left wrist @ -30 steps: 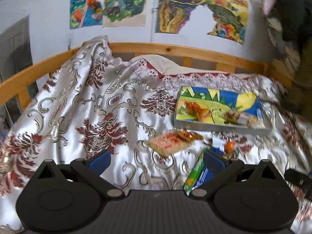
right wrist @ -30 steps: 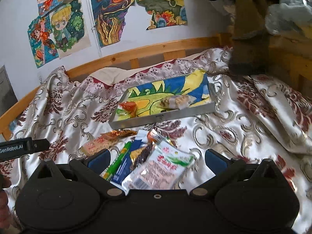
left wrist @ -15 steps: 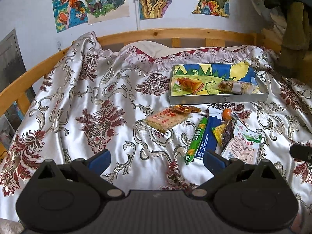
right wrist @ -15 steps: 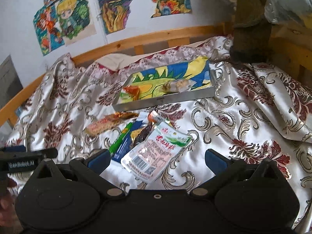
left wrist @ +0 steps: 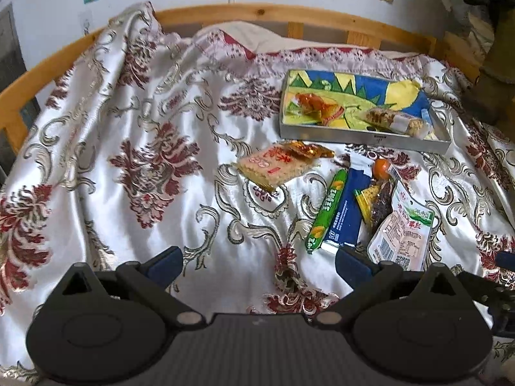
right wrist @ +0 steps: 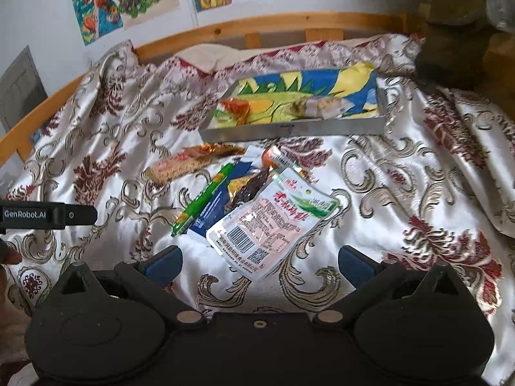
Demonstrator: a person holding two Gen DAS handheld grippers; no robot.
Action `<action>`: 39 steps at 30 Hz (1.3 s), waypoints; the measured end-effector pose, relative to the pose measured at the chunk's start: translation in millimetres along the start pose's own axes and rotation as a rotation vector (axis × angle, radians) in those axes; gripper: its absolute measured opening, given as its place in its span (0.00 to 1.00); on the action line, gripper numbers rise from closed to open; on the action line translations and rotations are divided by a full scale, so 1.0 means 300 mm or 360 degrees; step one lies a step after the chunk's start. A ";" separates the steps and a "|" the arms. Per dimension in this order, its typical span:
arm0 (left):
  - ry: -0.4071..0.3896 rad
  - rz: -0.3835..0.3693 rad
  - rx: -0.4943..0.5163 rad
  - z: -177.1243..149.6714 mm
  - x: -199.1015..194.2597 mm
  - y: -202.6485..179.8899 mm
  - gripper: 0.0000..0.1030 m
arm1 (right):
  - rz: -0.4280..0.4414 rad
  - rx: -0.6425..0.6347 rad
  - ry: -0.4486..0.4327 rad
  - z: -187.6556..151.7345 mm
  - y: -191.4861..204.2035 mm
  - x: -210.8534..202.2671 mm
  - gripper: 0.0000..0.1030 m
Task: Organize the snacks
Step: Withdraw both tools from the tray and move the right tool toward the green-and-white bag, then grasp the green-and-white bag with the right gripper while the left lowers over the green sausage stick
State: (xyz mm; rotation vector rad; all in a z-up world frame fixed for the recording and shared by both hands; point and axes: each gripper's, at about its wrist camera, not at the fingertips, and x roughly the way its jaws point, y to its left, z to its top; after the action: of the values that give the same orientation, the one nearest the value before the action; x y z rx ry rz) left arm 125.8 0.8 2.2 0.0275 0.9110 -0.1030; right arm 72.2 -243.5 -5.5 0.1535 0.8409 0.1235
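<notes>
right gripper (right wrist: pixel 259 262) jaws wide open, empty | left gripper (left wrist: pixel 257 262) likewise | white pouch (right wrist: pixel 272 217) just ahead between right jaws, long axis diagonal up-right, right hand nearer | tray (right wrist: pixel 289 128) farther ahead: two snacks inside | on bed: about seven loose

You see a white satin bedspread (left wrist: pixel 193 193) with maroon and grey-gold scrollwork. The grey metal tray (right wrist: pixel 289 127) has a blue, yellow and green lining; beside it lie a green stick pack (left wrist: pixel 328 206) and a navy packet (left wrist: pixel 346 215).
</notes>
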 end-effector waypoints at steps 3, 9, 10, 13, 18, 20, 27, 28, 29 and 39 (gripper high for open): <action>0.0032 -0.0035 0.0031 0.019 0.047 -0.003 1.00 | 0.0055 0.0046 0.0065 0.020 -0.019 0.052 0.99; 0.0058 -0.0122 0.0152 0.057 0.154 -0.019 1.00 | 0.0100 0.0073 0.0102 0.074 -0.059 0.150 0.99; 0.0055 -0.0143 0.0173 0.061 0.172 -0.023 1.00 | 0.0123 0.0089 0.0098 0.082 -0.070 0.166 0.99; 0.0051 -0.0196 0.0247 0.071 0.217 -0.041 1.00 | 0.0192 0.0174 0.0116 0.109 -0.112 0.224 0.99; 0.0075 -0.0310 0.0346 0.093 0.294 -0.068 1.00 | 0.0217 0.0333 0.0194 0.133 -0.172 0.319 0.99; 0.0079 -0.0387 0.0408 0.098 0.317 -0.083 0.99 | 0.0208 0.0370 0.0226 0.133 -0.182 0.347 0.99; 0.0119 -0.0482 0.0601 0.100 0.408 -0.148 0.93 | 0.0264 0.0511 0.0305 0.122 -0.205 0.430 0.99; 0.0135 -0.0486 0.0606 0.101 0.425 -0.150 0.91 | 0.0278 0.0530 0.0297 0.125 -0.206 0.436 0.99; 0.0150 -0.0495 0.0602 0.102 0.439 -0.147 0.87 | 0.0284 0.0552 0.0289 0.128 -0.209 0.440 0.99; 0.0269 -0.0555 0.0421 0.146 0.489 -0.075 0.58 | 0.0258 0.0584 0.0259 0.151 -0.175 0.479 0.99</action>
State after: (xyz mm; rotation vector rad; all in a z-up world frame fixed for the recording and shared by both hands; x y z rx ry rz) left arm 247.4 -36.0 -86.3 0.1244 1.0595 -0.5519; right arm 203.5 -274.6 -90.6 0.5633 1.0085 0.1340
